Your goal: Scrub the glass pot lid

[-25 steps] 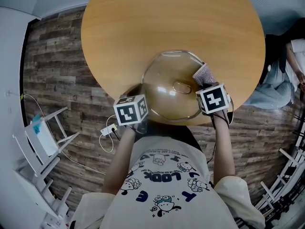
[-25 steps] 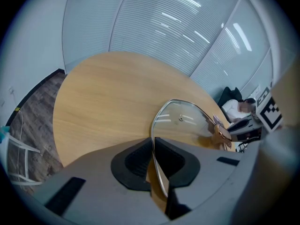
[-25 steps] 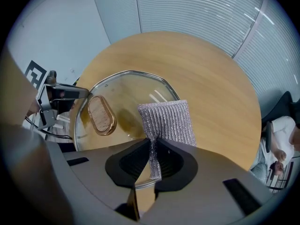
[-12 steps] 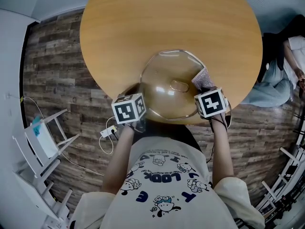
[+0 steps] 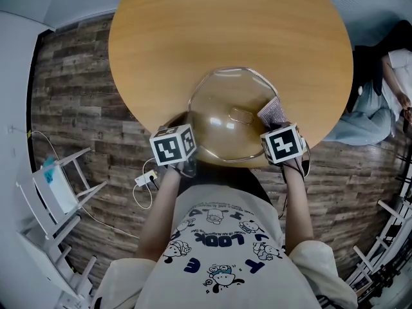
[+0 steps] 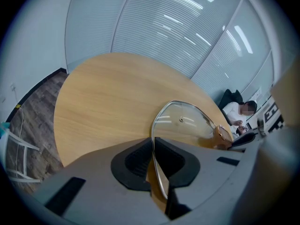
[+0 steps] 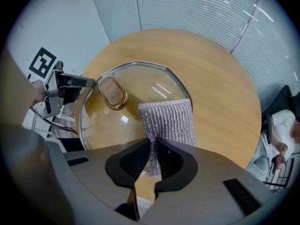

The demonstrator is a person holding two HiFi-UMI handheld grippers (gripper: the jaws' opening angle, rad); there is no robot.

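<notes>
One glass pot lid [image 5: 228, 118] sits over the near edge of a round wooden table [image 5: 225, 24], its metal rim pinched between the closed jaws of the left gripper [image 6: 153, 146]. The right gripper [image 7: 153, 149] is clamped on a single silvery mesh scouring cloth [image 7: 169, 121], which lies against the glass just right of the lid's wood-topped knob [image 7: 112, 92]. Two marker cubes [image 5: 172, 145] – one on each gripper – face the head camera. The operator's pale T-shirt [image 5: 219, 237] bears cartoon figures and the word "LOOK"; its other lettering cannot be read. A second person [image 5: 386, 89] sits beyond the table's right side.
</notes>
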